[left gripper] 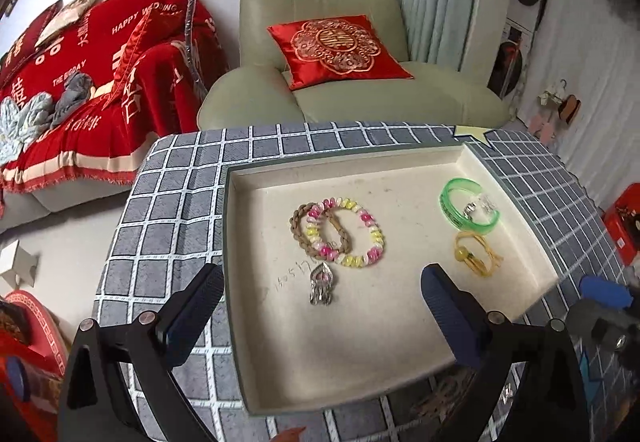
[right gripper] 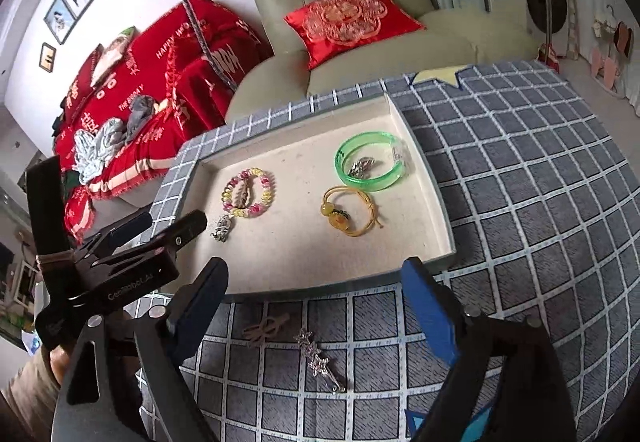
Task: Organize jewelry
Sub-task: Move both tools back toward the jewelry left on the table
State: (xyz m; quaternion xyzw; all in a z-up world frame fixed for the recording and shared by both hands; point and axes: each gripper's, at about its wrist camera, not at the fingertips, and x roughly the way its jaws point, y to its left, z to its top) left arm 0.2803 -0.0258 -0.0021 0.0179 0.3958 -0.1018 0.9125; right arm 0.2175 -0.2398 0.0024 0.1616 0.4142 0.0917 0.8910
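Note:
A shallow cream tray (left gripper: 400, 374) (right gripper: 436, 218) lies on the checked tablecloth. In it are a pink-and-yellow bead bracelet (left gripper: 360, 258) (right gripper: 264, 198) over a brown braided band (left gripper: 298, 230), a silver tassel brooch (left gripper: 321, 284) (right gripper: 222, 230), a green bangle (left gripper: 452, 218) (right gripper: 352, 178) around a small silver piece (left gripper: 478, 207) (right gripper: 360, 167), and a yellow cord bracelet (left gripper: 478, 256) (right gripper: 348, 216). My left gripper (left gripper: 322, 304) is open above the tray's near part, empty. My right gripper (right gripper: 312, 306) is open over the cloth, above a silver star hairpin (right gripper: 320, 366) and a brown knot clip (right gripper: 264, 330).
A green armchair (left gripper: 320, 42) with a red cushion stands behind the table, a red-covered sofa (left gripper: 100, 82) to its left. The left gripper's body (right gripper: 132, 262) crosses the right wrist view at the tray's near left corner. A red box (left gripper: 622, 226) sits at the right.

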